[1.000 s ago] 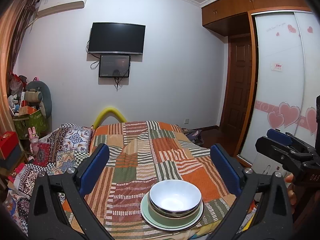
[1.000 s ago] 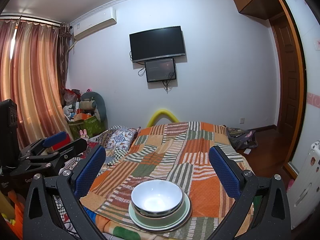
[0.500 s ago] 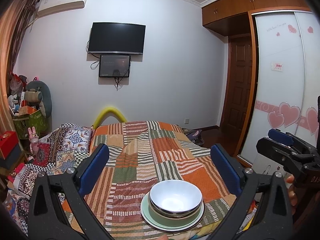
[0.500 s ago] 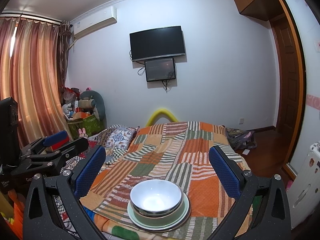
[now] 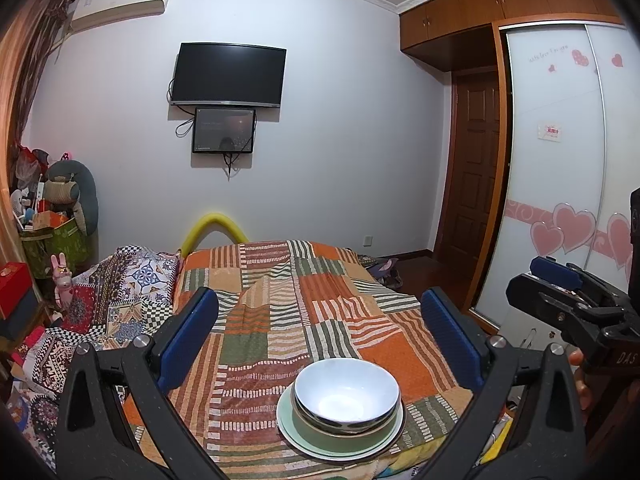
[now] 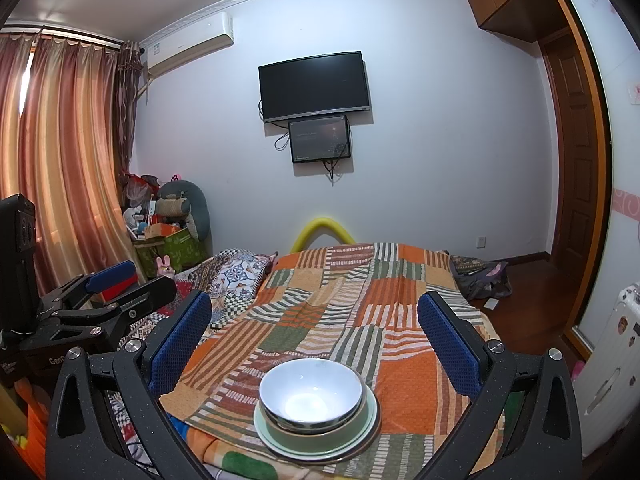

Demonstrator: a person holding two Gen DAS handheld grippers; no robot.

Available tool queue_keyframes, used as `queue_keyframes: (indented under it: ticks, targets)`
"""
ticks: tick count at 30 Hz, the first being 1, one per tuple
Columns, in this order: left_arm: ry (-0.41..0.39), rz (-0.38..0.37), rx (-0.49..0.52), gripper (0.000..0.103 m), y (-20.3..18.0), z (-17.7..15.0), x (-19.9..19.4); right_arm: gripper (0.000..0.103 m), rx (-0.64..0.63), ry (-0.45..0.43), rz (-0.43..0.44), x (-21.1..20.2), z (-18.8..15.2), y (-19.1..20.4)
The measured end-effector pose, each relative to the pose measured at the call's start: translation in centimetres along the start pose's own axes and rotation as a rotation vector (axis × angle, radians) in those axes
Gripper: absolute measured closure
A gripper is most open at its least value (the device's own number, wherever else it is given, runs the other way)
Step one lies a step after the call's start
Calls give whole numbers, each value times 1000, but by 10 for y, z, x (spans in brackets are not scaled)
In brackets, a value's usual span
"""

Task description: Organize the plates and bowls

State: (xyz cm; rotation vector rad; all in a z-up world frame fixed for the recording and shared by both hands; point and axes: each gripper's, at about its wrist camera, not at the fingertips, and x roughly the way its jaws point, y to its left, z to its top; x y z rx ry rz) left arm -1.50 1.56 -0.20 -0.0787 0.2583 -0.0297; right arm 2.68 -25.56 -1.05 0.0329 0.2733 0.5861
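Observation:
A white bowl point(image 5: 346, 392) sits nested in a green bowl point(image 5: 344, 430), which stands on a pale green plate point(image 5: 290, 428) near the front edge of the bed. The same stack shows in the right wrist view: white bowl point(image 6: 311, 394), green bowl point(image 6: 320, 436), plate point(image 6: 268, 434). My left gripper point(image 5: 320, 340) is open and empty, held above and behind the stack. My right gripper point(image 6: 314, 338) is open and empty, also above the stack. Each gripper also shows from the side in the other's view: the right gripper point(image 5: 560, 284) and the left gripper point(image 6: 120, 292).
The stack rests on a striped patchwork blanket point(image 5: 280, 292) over the bed. Patterned pillows point(image 5: 132, 280) lie at the left. A wardrobe with heart stickers point(image 5: 560, 200) and a wooden door point(image 5: 476, 184) stand at the right. Curtains point(image 6: 52, 160) and a cluttered basket point(image 6: 168, 240) are left.
Both grippers stay open and nearly still. The stack of bowls and plate has not moved.

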Motion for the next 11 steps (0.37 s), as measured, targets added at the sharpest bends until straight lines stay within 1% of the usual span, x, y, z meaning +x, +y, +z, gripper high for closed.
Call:
queue_keyframes:
  ticks: [11]
  targets:
    - [5, 10, -25, 0, 5, 0, 4, 0, 1, 4, 5, 2, -1, -3]
